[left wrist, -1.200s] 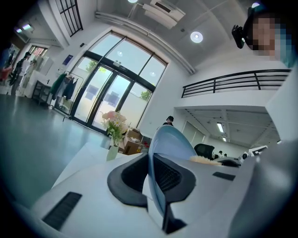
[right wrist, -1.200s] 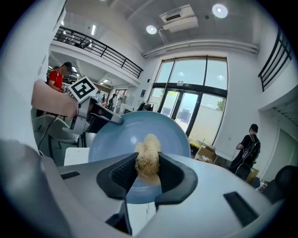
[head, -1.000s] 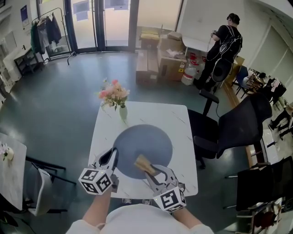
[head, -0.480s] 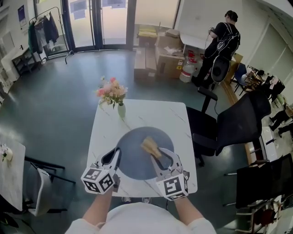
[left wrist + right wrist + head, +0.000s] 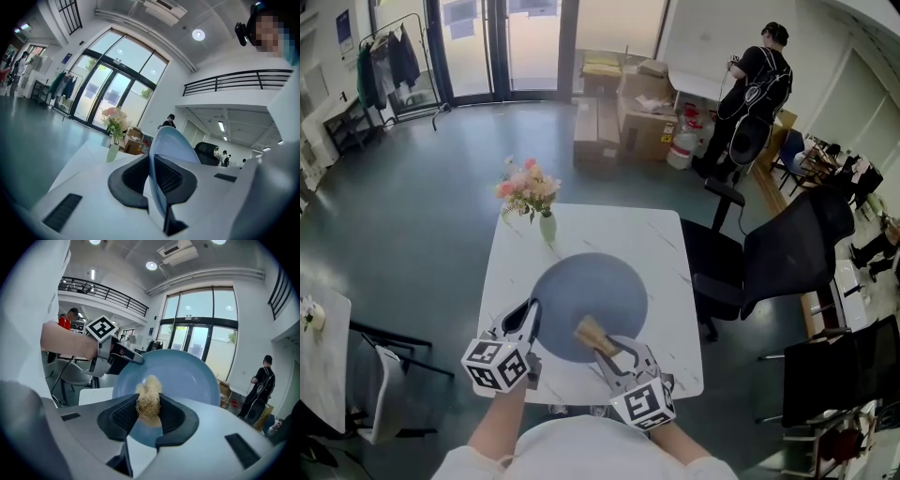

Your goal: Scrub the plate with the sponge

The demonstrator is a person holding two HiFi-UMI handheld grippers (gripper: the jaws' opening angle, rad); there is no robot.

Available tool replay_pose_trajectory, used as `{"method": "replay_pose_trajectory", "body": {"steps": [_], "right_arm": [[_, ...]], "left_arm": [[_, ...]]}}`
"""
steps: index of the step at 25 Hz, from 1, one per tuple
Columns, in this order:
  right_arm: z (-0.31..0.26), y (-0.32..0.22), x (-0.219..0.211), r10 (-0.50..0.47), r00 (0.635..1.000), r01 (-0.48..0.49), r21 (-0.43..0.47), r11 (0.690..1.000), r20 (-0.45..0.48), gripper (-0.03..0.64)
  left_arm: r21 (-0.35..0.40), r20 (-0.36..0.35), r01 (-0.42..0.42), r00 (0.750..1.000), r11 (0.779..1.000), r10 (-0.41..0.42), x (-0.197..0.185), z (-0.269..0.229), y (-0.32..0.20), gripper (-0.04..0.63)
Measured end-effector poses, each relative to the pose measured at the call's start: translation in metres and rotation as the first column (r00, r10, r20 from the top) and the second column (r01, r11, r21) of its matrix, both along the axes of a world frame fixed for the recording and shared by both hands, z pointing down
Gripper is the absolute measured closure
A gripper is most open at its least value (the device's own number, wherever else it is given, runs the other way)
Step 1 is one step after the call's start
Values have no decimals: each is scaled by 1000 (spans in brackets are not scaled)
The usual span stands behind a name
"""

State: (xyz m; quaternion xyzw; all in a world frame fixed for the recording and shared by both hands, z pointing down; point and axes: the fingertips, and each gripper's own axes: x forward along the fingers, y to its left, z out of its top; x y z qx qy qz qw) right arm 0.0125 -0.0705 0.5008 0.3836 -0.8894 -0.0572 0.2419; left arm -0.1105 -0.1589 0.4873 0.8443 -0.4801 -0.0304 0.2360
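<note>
A round blue-grey plate [image 5: 591, 295] is held tilted over the white table [image 5: 667, 246]. My left gripper [image 5: 528, 321] is shut on the plate's left rim; in the left gripper view the rim [image 5: 159, 197] runs edge-on between the jaws of that gripper [image 5: 153, 177]. My right gripper [image 5: 603, 348] is shut on a tan, fibrous sponge [image 5: 592, 333] at the plate's near right part. In the right gripper view the sponge [image 5: 149, 399] is pinched in my right gripper [image 5: 149, 414] against the plate's face [image 5: 187, 373].
A vase of pink flowers [image 5: 546, 223] stands at the table's far left corner. A black office chair [image 5: 778, 262] is right of the table and a light chair [image 5: 382, 380] is at the left. Cardboard boxes [image 5: 628, 112] and a standing person [image 5: 757, 84] are far behind.
The right gripper pushed the sponge out to the plate's middle, then drew it back to the near edge. The left gripper kept its hold on the rim.
</note>
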Motion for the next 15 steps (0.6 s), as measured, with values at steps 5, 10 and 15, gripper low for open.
{"method": "replay_pose_trajectory", "body": {"steps": [5,10,15], "right_arm": [[-10,-9,-38,-90,996,90,60,994,-16,494],[-34,-44,-30,-50,998,54,135,989,-34,494],[-50,-71,20,94,995,-87,156,984,-36,494]], "left_arm": [[-14,29,-47,998,999,47,17,11,10,554],[-15,58,-82,995,996,83,27,14,18,552],[-20,52,-75,996,997,76,24,14,21,554]]}}
